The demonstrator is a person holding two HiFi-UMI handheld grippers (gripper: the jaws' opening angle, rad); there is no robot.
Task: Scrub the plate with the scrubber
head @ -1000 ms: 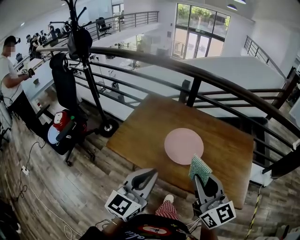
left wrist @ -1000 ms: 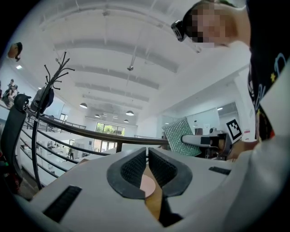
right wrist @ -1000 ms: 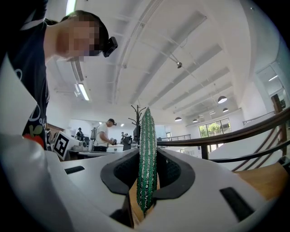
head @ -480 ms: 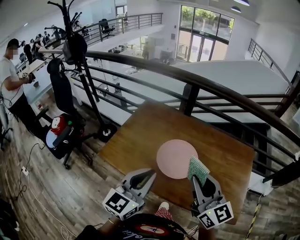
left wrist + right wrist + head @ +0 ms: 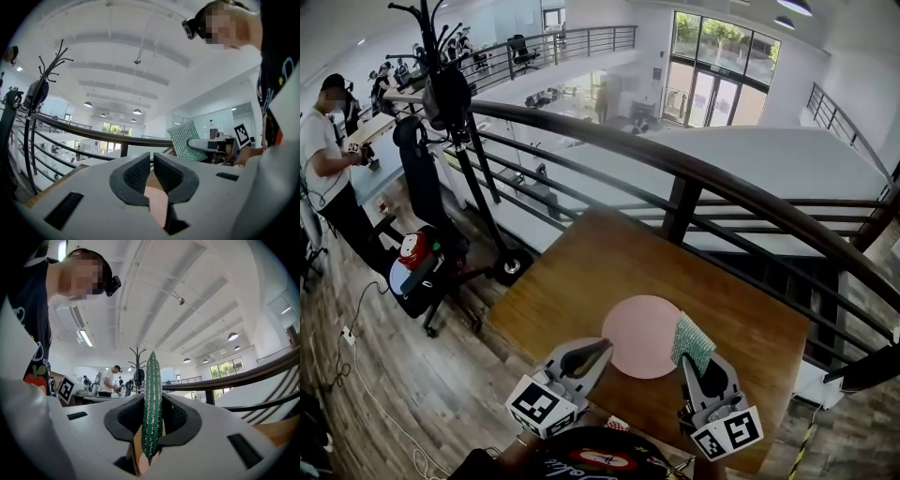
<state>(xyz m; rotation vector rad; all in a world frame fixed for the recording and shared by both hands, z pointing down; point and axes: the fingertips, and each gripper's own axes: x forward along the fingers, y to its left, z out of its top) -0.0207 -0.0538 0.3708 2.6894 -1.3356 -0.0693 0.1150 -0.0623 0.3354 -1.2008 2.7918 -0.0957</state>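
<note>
Head view. Pink round plate (image 5: 642, 335) lies flat on the wooden table (image 5: 581, 258), lower centre of frame, close to the table's near edge.

Left gripper (image 5: 598, 349): lower centre-left, tips pointing at the plate's lower-left rim. In the left gripper view the ribbed pads are brought together with nothing between them; the pink of the plate shows below the jaws. Contact with the plate: cannot tell.

Right gripper (image 5: 697, 362): just right of the plate, lower centre-right. In the right gripper view the jaws are clamped on a green scrubber (image 5: 692, 338), held edge-on between the pads and reaching past the tips. In the head view the scrubber overlaps the plate's right rim; touching or above it, cannot tell.

Surroundings: a dark railing (image 5: 675, 164) curves behind the table. A coat stand (image 5: 455, 89) is at upper left, and a person in a white shirt (image 5: 319, 155) at the far left edge.
</note>
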